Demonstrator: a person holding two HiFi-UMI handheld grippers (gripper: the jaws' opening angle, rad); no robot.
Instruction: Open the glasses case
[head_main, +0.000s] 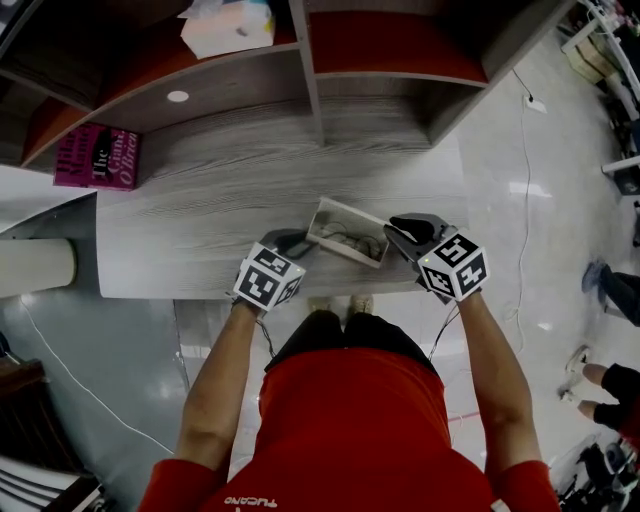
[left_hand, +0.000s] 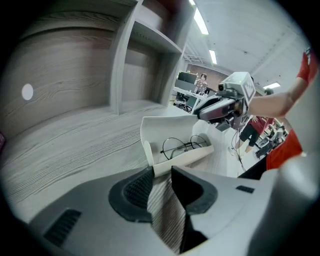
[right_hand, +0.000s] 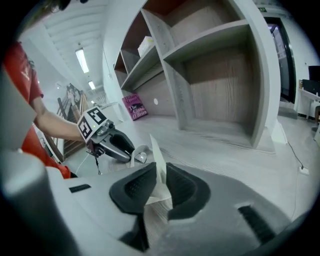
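Observation:
A white glasses case (head_main: 345, 222) lies open near the front edge of the grey wooden desk (head_main: 200, 220), with thin wire-rimmed glasses (left_hand: 182, 146) inside it. My left gripper (head_main: 290, 243) holds the case's left end, and the end of the tray (left_hand: 170, 159) sits between its pads (left_hand: 161, 172). My right gripper (head_main: 400, 232) is at the case's right end, shut on the thin raised lid (right_hand: 159, 157), which stands upright between its pads (right_hand: 161, 182). The left gripper view shows the right gripper (left_hand: 220, 107) above the lid; the right gripper view shows the left gripper (right_hand: 117, 145) behind the case.
Grey shelves (head_main: 310, 90) rise at the back of the desk. A pink book (head_main: 97, 157) leans at the far left, and a white box (head_main: 228, 25) sits on an upper shelf. A white cylinder (head_main: 35, 265) stands left of the desk. People's legs (head_main: 610, 290) show at the right.

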